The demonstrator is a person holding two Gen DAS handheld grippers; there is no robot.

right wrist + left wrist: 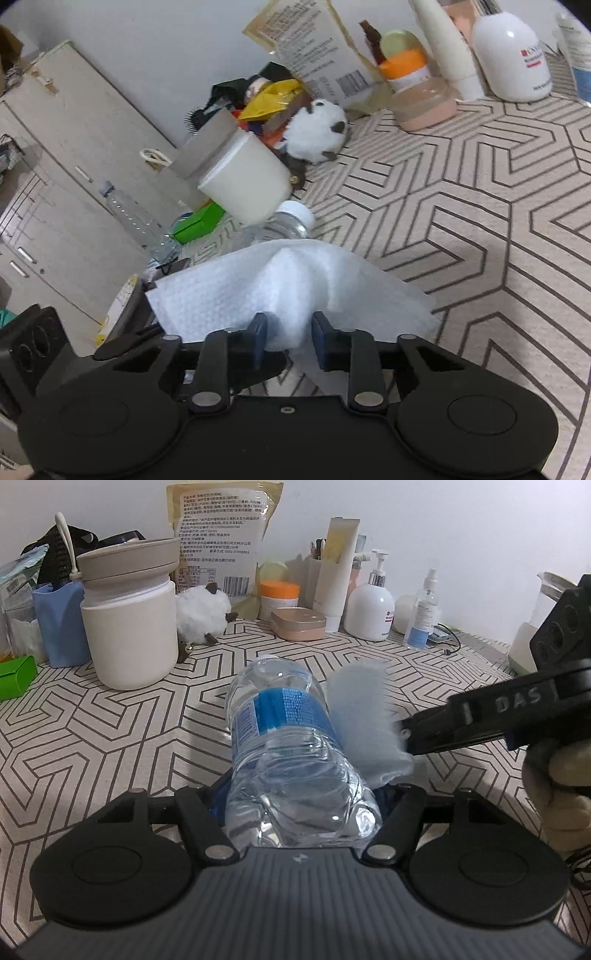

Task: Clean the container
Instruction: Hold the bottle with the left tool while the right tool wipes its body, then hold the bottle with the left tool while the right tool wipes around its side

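My left gripper (301, 797) is shut on the base of a clear plastic water bottle (284, 738) with a blue label, held lying forward above the table. My right gripper (289, 334) is shut on a white wipe (280, 284), which drapes over the bottle; the bottle's white cap (295, 214) pokes out beyond it. In the left wrist view the right gripper (406, 736) comes in from the right and presses the blurred wipe (364, 723) against the bottle's right side.
A patterned tablecloth (92, 731) covers the table. A cream canister (129, 627) stands at the back left beside a blue cup (59, 624) and green box (16, 675). Lotion bottles (369, 605), a pink tin (297, 623), a plush toy (203, 613) and a kettle (532, 627) line the back.
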